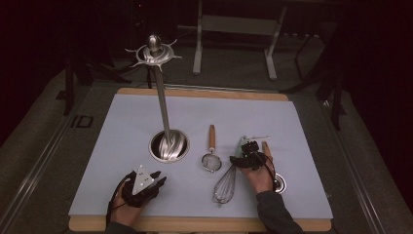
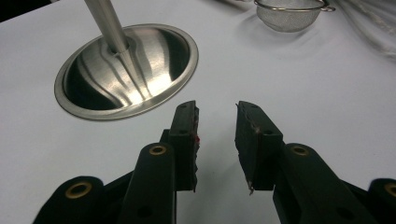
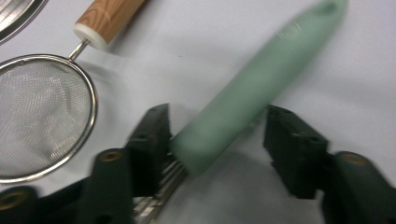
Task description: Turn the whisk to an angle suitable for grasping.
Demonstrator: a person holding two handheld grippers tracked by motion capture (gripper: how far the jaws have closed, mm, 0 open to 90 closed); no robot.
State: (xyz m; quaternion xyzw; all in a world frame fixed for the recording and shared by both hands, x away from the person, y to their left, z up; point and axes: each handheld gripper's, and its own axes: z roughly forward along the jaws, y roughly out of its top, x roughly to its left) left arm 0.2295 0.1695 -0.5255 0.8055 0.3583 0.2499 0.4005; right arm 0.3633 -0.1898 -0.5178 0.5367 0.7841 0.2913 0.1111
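Whisk (image 1: 225,185) lies on the pale blue mat (image 1: 122,126) at the near right in the high view, wires nearest the person and its green handle running far-right under the right gripper (image 1: 251,152); the small strainer (image 1: 211,161) with a wooden handle rests just to its left; a tall steel utensil stand (image 1: 168,145) rises from its round base left of centre; the left gripper (image 1: 148,181) sits at the near left, well apart from the whisk.

Left gripper view: the jaws stand apart over bare mat with nothing between them; the stand's base (image 2: 126,70) lies just beyond.

Right gripper view: the jaws are parted around the whisk's green handle (image 3: 261,88); the left jaw looks close against it, the right one stands clear, so it is released; the strainer's mesh (image 3: 42,116) lies to the left.
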